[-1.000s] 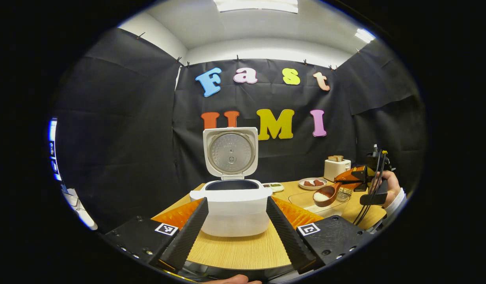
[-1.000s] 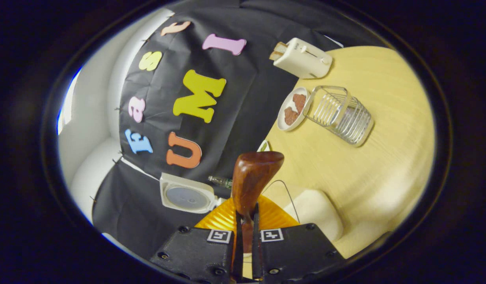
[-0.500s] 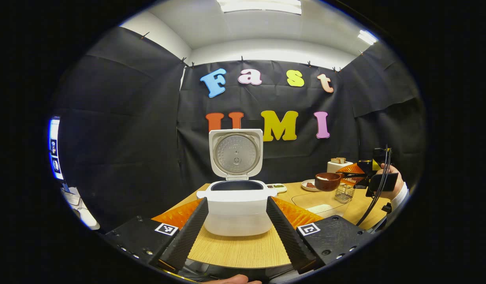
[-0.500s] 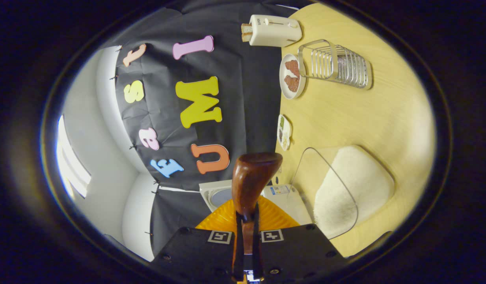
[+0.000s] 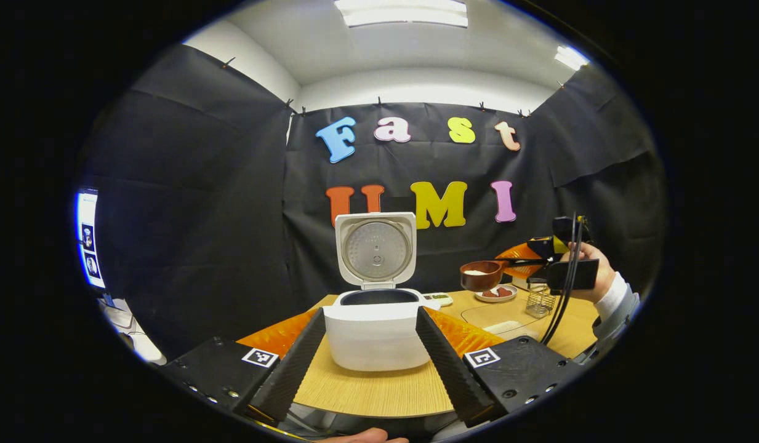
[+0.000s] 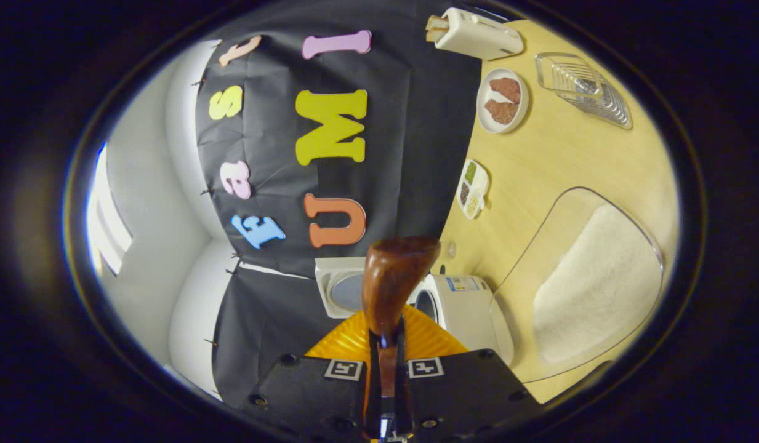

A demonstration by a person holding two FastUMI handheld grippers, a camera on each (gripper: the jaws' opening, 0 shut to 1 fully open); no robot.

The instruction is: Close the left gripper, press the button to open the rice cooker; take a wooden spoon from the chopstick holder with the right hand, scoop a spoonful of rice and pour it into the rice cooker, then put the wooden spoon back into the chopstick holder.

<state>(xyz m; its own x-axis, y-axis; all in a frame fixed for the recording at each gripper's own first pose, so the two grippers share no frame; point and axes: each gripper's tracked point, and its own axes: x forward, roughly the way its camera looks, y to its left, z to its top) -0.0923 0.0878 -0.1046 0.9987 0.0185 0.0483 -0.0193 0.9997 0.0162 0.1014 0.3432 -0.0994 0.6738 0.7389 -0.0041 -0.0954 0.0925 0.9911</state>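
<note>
The white rice cooker stands on the wooden table with its lid raised and the dark pot exposed. My left gripper is open in front of it, one finger on each side of the cooker's body, not touching. To the right and higher than the pot, my right gripper is shut on the handle of a wooden spoon that carries white rice. In the right gripper view the spoon sticks out from between the right gripper's fingers, with the cooker just beyond the bowl.
A clear tray of rice lies right of the cooker. Behind it are the wire chopstick holder, a plate of meat, a toaster and a small divided dish. A hand holds the right gripper.
The right gripper has lifted the rice-filled spoon off the tray and carried it up and left, nearer the cooker. The left gripper stays open and has shifted only slightly.
</note>
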